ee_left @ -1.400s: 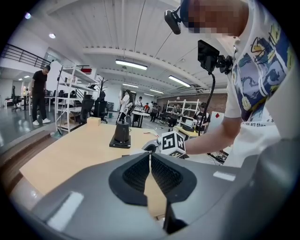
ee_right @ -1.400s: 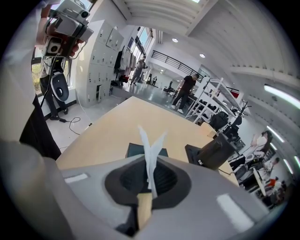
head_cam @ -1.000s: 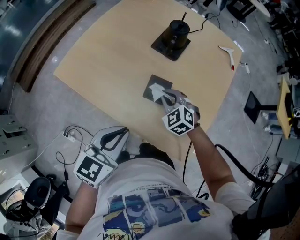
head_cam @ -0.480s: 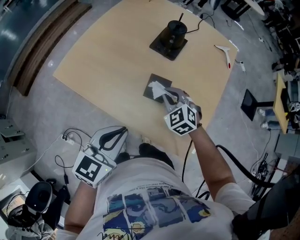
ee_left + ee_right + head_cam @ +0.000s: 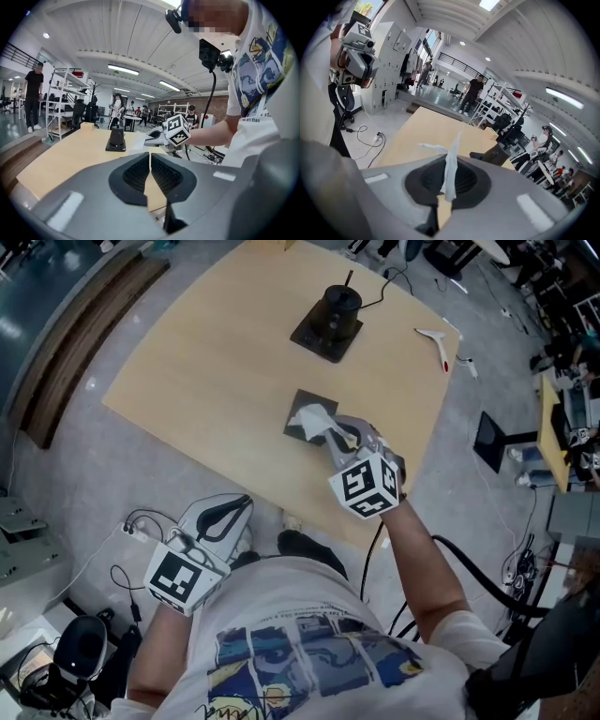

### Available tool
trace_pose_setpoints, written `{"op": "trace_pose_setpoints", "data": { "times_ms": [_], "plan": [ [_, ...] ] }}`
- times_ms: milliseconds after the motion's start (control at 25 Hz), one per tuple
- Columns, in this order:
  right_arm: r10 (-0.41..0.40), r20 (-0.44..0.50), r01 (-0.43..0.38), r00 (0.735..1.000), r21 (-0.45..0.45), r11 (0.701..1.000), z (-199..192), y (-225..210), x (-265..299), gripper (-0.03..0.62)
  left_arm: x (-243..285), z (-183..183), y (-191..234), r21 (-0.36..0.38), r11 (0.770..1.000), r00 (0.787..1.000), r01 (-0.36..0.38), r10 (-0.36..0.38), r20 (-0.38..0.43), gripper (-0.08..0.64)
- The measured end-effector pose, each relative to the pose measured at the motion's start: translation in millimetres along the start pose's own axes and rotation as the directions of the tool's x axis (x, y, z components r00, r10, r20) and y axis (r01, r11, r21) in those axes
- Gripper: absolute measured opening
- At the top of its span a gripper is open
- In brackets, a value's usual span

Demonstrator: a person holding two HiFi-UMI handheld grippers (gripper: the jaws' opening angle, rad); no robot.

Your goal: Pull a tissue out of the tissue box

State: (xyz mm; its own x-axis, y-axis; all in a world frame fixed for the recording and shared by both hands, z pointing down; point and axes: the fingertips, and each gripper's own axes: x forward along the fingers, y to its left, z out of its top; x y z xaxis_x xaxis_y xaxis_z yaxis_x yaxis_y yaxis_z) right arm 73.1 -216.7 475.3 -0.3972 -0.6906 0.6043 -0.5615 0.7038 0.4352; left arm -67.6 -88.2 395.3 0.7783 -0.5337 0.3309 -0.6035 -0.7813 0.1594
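A dark square tissue box lies flat on the pale wood table. A white tissue rises out of its top. My right gripper is just right of the box, shut on that tissue. In the right gripper view the tissue runs as a thin strip between the closed jaws of the right gripper, and a loose flap sticks out to the left. My left gripper hangs off the table's near edge, over the floor. Its jaws are shut, with nothing between them.
A black cup-shaped holder stands on a black base, with a cable, at the far side of the table. A white and red tool lies near the right edge. Cables and a plug strip lie on the floor. People stand among racks far off.
My right gripper has risen with the tissue in its jaws, drawing more of it out of the box. The left gripper hangs in much the same place.
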Motion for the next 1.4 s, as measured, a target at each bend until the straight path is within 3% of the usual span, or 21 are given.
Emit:
{"op": "trace_pose_setpoints", "data": {
  "times_ms": [1000,1400],
  "plan": [
    [-0.104,0.022,0.102,0.994,0.089,0.991,57,45,-98,0.003,-23,-11,-11,0.108,0.982,0.988,0.156,-0.157,0.004,0.015],
    [-0.134,0.016,0.131,0.991,0.115,0.985,75,71,-122,0.003,-38,-20,-10,0.113,0.974,0.980,0.198,-0.198,-0.012,0.015]
  ]
}}
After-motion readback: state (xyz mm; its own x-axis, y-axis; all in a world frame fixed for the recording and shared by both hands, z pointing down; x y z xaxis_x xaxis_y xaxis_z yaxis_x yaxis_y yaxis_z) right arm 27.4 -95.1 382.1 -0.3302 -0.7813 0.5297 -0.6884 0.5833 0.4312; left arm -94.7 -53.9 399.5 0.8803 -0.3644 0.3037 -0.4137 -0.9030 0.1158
